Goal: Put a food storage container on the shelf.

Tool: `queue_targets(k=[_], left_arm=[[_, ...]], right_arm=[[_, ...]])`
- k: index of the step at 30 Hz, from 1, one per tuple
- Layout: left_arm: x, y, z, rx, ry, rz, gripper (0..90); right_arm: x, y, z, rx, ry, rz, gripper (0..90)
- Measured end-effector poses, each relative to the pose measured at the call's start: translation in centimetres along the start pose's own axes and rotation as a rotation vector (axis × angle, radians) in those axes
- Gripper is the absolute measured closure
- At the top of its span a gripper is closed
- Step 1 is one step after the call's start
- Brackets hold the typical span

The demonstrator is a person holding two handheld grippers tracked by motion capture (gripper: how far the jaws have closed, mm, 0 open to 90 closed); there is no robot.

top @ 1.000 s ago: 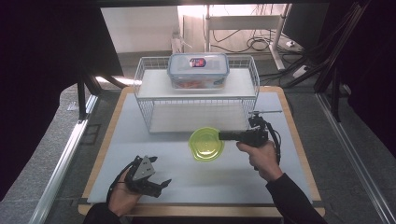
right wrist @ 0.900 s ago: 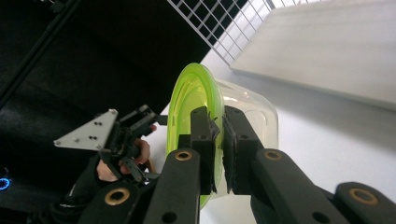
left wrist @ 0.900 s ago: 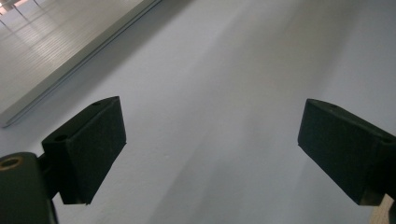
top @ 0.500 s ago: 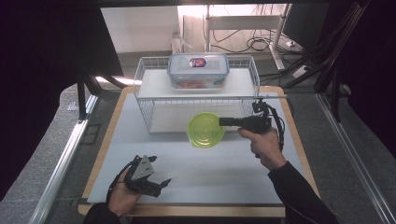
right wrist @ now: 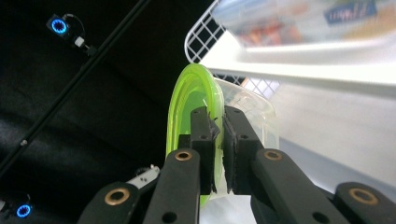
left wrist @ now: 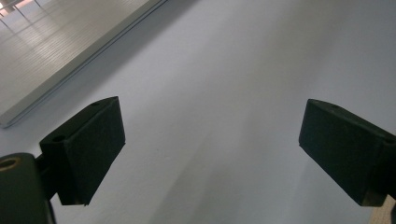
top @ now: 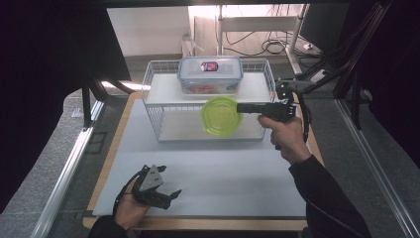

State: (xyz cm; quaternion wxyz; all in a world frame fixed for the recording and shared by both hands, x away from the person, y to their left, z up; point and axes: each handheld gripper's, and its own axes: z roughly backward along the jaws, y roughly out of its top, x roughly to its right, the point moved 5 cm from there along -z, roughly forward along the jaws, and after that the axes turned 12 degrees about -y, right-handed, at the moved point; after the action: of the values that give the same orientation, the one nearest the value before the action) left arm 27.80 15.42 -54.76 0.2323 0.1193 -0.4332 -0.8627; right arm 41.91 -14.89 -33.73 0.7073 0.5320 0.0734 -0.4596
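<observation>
Green plastic lid (top: 221,115) is gripped at its rim by the right tool (top: 243,107) in front of the wire rack (top: 153,106); its pinch is seen closest in the right gripper view. Above the table (top: 228,173), the left tool (top: 168,195) is held open.

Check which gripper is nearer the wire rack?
Right. The right gripper holds the green-lidded container up against the wire rack front; the left gripper sits at the table's near edge, jaws open.

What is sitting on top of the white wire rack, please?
On the wire rack, a clear lidded container rests on the top shelf; red contents show through, too blurred to identify. The green-lidded tub hides part of the lower shelf.
</observation>
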Motion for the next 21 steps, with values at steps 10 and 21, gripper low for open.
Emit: queue_targets(k=[10,21], left_arm=[[-0.1,0.1,0.3,0.030,-0.016,0.022,5.6],[-0.1,0.1,0.3,0.035,-0.026,0.027,5.1]], right_arm=[[-1.1,3.4,0.1,0.034,-0.003,-0.012,84.4],[-1.8,7.5,0.0,0.086,-0.032,-0.029,84.3]])
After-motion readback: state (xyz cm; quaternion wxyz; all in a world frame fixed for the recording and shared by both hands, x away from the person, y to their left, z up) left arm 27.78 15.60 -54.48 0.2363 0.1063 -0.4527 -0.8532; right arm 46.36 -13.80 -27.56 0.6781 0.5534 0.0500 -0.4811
